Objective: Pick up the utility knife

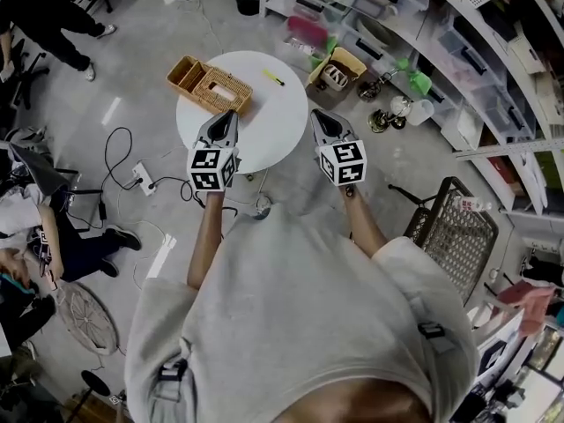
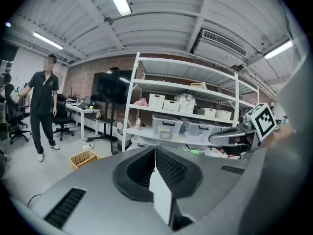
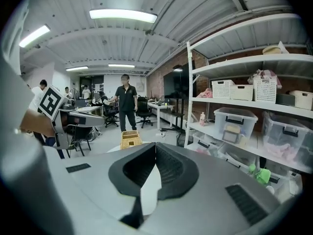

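My left gripper [image 1: 227, 118] and right gripper [image 1: 317, 118] both have their jaws pressed together and hold nothing. The small yellow utility knife [image 1: 273, 77] lies flat on the round white table [image 1: 273, 130], ahead of both. If I arrive without opening, I may push it off the edge.

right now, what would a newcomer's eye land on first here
The round white table stands at centre, bearing a wicker basket over its left edge and a small yellow utility knife near its far side. The left gripper and right gripper point at it, jaws shut.
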Motion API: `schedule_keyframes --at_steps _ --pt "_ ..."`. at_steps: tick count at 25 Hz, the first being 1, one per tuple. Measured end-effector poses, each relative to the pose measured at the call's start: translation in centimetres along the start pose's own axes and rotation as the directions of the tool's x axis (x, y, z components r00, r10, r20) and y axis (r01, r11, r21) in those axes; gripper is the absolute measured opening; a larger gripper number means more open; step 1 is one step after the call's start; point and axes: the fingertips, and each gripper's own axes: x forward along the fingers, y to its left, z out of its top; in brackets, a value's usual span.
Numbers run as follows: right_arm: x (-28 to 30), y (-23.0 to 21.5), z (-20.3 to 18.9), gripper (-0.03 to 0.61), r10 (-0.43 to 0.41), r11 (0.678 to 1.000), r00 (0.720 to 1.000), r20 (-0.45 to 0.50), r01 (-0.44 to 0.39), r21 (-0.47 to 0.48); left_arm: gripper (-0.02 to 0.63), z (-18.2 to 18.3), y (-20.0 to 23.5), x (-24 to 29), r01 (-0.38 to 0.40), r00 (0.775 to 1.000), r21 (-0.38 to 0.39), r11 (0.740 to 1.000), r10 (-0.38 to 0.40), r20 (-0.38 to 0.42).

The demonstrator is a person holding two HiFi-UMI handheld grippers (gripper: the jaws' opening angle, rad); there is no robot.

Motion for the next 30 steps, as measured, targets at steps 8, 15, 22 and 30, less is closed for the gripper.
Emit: schedule_keyframes --at_steps 8,15,22,30 --pt "3.6 0.7 0.6 0.031 -0.004 1.000 1.000 -0.023 0.004 0.007 0.023 -0.1 3.0 2.1 0.023 1.000 -0.018 1.000 -0.023 -0.021" --pt "5.5 -0.5 0.2 0.031 0.010 1.000 0.999 -0.041 -0.009 0.018 0.023 0.0 3.4 4.2 0.028 0.999 -0.012 1.000 -0.029 -0.042" --pt "9.1 -1.7 -0.2 0.031 0.045 0.999 0.997 -0.060 -0.043 0.028 0.023 -0.2 4.8 6.3 -0.001 0.998 -0.025 1.000 -0.001 -0.062" --pt "13.3 -4.0 0.2 0.031 0.072 0.997 0.994 -0.079 -0.068 0.046 0.023 0.5 6.5 9.8 -0.025 0.996 -0.024 0.999 0.023 -0.085"
